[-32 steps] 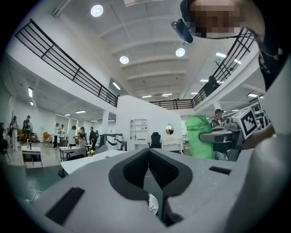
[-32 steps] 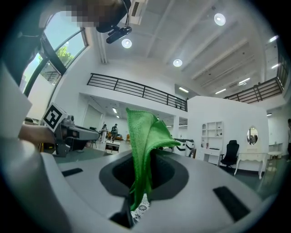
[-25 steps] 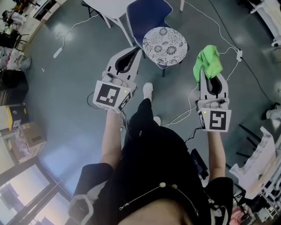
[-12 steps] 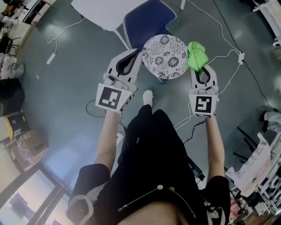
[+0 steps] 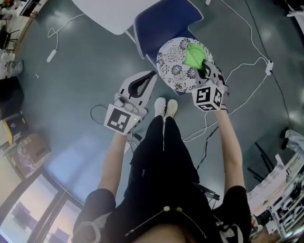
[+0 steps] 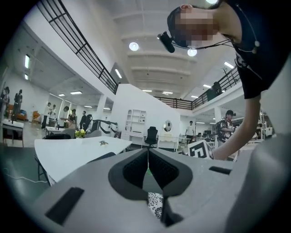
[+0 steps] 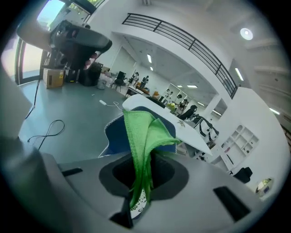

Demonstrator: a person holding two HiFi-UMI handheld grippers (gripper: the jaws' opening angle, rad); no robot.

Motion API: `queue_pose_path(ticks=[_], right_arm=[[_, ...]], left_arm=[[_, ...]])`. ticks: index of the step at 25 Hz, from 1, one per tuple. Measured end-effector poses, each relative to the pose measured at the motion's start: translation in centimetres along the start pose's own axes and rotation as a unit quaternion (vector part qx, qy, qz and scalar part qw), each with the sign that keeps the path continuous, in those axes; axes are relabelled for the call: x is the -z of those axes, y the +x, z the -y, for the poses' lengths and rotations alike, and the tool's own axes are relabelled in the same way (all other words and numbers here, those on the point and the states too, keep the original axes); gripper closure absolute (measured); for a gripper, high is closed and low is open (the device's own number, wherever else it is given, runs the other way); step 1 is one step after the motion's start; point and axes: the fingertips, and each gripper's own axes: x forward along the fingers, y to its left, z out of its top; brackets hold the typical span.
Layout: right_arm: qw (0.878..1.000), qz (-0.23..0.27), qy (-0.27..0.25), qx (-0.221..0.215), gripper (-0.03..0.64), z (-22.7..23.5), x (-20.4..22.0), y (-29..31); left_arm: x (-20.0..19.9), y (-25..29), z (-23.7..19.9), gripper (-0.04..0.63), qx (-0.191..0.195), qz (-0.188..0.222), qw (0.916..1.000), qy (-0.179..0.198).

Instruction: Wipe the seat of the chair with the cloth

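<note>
**A:** Where is the cloth?

**B:** The green cloth (image 5: 194, 54) is in the right gripper (image 5: 201, 65). That gripper's own view shows the jaws clamped on it: the fabric (image 7: 141, 132) runs up out of the slot between them and fans out beyond the tips of the right gripper (image 7: 145, 177).

**A:** And relative to the chair?

**B:** From the head view the cloth sits over the far right part of the round, flower-patterned seat (image 5: 173, 71). I cannot tell whether it touches the seat. The blue backrest (image 5: 161, 21) rises on the far side of the seat, with a white table (image 5: 111, 14) beyond it to the left.

**A:** What about the other hand?

**B:** The left gripper (image 5: 152, 75) is held to the left of the seat, near its edge, above the grey floor (image 5: 71, 80). In its own view the two jaws of the left gripper (image 6: 148, 159) meet with nothing between them. A bit of the patterned seat (image 6: 154, 202) shows below them.

**A:** Anything near the person?

**B:** A pair of white shoes (image 5: 165, 107), side by side, just on the near side of the seat, between the two grippers.
</note>
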Motion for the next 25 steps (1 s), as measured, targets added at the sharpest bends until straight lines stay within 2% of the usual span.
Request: queue_pose_path(ticks=[6, 11, 16, 20, 23, 25], right_arm=[[0.998, -0.007, -0.061, -0.022, 0.565, -2.3, 3.2, 9.1], [0.995, -0.024, -0.090, -0.032, 0.565, -3.6, 6.6, 15.2], [0.991, -0.048, -0.119, -0.034, 0.566, -4.7, 10.5, 20.4], [0.984, -0.063, -0.160, -0.041, 0.566, -6.7, 13.7, 23.5], [0.978, -0.067, -0.193, -0.050, 0.566, -8.3, 15.5, 25.3], [0.974, -0.069, -0.210, -0.056, 0.566, -8.9, 16.5, 26.5]], left_arm=[[6.4, 1.1, -1.7, 0.588, -0.015, -0.026, 0.9986, -0.044], [10.8, 1.9, -1.9, 0.588, -0.012, -0.054, 0.9967, -0.060], [14.1, 3.0, -2.1, 0.586, -0.008, -0.061, 0.9955, -0.073], [16.6, 3.3, -1.8, 0.583, -0.008, -0.068, 0.9947, -0.077], [18.5, 3.3, -1.8, 0.547, -0.007, -0.080, 0.9931, -0.085], [19.6, 3.3, -1.9, 0.545, -0.008, -0.090, 0.9917, -0.091]])
